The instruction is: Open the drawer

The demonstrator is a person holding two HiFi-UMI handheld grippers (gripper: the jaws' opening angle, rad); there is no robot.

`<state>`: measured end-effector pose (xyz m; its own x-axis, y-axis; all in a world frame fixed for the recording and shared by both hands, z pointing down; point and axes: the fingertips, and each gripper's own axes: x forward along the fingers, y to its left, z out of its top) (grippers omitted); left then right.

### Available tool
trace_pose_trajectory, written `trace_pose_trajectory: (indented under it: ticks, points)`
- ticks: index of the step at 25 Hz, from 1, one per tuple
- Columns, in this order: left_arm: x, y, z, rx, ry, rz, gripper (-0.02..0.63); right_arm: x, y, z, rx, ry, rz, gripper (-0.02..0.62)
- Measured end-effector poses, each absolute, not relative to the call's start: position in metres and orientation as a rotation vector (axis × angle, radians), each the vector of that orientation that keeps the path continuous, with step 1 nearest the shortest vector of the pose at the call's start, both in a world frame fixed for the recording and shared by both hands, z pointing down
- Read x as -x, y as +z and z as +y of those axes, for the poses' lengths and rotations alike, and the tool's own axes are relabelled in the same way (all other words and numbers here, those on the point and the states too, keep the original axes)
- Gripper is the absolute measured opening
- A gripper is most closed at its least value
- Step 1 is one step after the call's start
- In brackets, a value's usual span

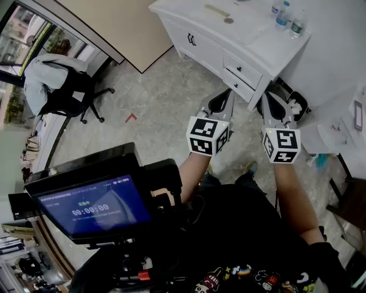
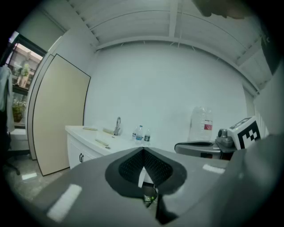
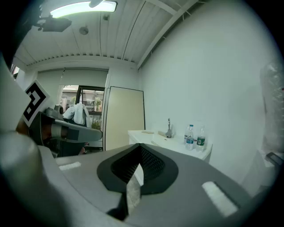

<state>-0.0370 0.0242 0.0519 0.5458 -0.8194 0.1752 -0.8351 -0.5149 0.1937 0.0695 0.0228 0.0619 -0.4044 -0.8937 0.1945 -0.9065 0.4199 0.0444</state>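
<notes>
A white sink cabinet [image 1: 269, 51] stands ahead of me. Its near face holds two small drawers, an upper one [image 1: 242, 68] with a dark handle and a lower one [image 1: 237, 87], both closed. A cabinet door [image 1: 191, 39] with a dark handle lies further left. My left gripper [image 1: 227, 93] hovers just short of the lower drawer, jaws pressed together on nothing. My right gripper [image 1: 267, 97] hangs beside the cabinet's corner, also shut and empty. In the left gripper view the jaws [image 2: 143, 151] meet with the cabinet [image 2: 82, 150] beyond; in the right gripper view the jaws [image 3: 140, 150] meet likewise.
Water bottles [image 1: 289, 16] and a faucet [image 2: 118, 125] sit on the countertop. An office chair with a grey jacket [image 1: 60, 86] stands at left, a beige panel [image 1: 114, 28] behind it. A dark bin [image 1: 297, 106] and a white table [image 1: 343, 134] are at right. A screen [image 1: 97, 206] hangs at my chest.
</notes>
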Motion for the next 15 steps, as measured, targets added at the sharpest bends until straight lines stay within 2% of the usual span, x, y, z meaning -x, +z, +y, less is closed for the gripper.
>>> trace_pose_trajectory:
  ticks: [15]
  points:
    - [0.031, 0.059, 0.016, -2.552, 0.101, -1.333, 0.0, -0.08, 0.059, 0.026, -1.631, 0.098, -2.48, 0.023]
